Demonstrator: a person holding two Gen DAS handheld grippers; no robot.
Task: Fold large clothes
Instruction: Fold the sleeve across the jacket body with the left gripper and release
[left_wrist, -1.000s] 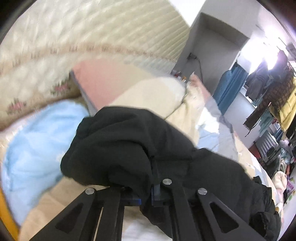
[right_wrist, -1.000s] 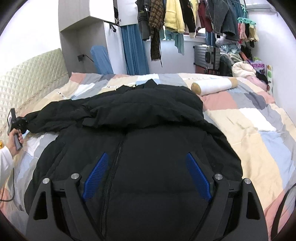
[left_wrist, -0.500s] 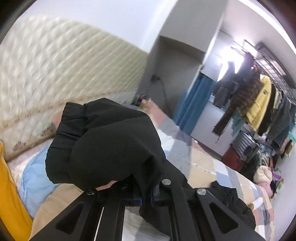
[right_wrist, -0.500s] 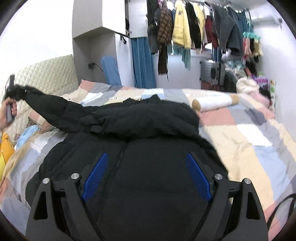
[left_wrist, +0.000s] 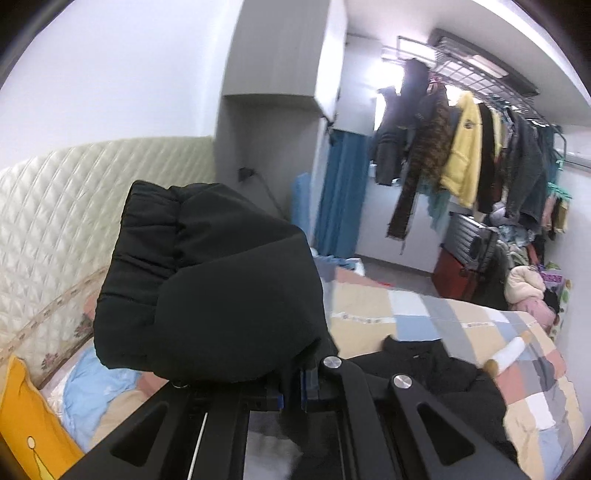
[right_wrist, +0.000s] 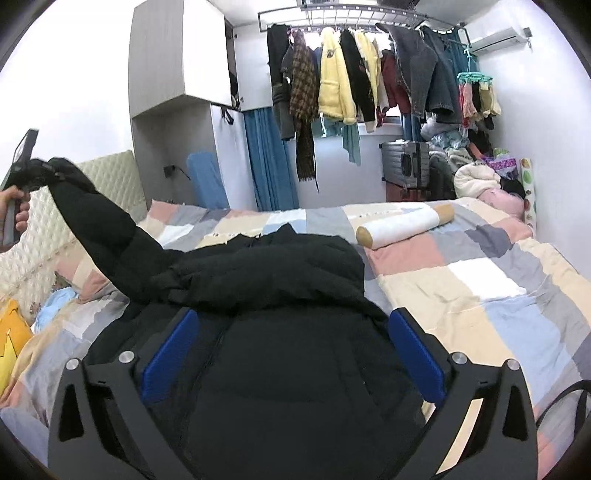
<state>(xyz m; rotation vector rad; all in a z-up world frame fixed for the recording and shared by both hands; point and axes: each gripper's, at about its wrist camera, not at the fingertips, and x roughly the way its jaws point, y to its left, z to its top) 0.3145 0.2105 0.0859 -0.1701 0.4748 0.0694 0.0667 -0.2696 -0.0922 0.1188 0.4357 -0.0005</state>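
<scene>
Here, two grippers work on one black padded jacket (right_wrist: 280, 332) that lies on a patchwork quilt of pastel squares (right_wrist: 480, 295). The left gripper (left_wrist: 291, 391) has its blue-padded fingers pressed together on the black elastic-cuffed sleeve (left_wrist: 207, 295), pinching the fabric. The right gripper (right_wrist: 291, 354) hovers over the jacket's front, jaws spread wide, its blue pads (right_wrist: 170, 354) clear of the cloth.

A second ago that sleeve lay low, near the bedding; it has since been lifted, and now slants up from the jacket's shoulder toward the quilted cream headboard (left_wrist: 55, 229). The right gripper has stayed put.

In the right wrist view the person's left hand (right_wrist: 13, 210) holds its gripper raised high at the far left, beside the headboard. One white bolster with tan ends (right_wrist: 402, 225) lies on the quilt beyond the jacket.
</scene>
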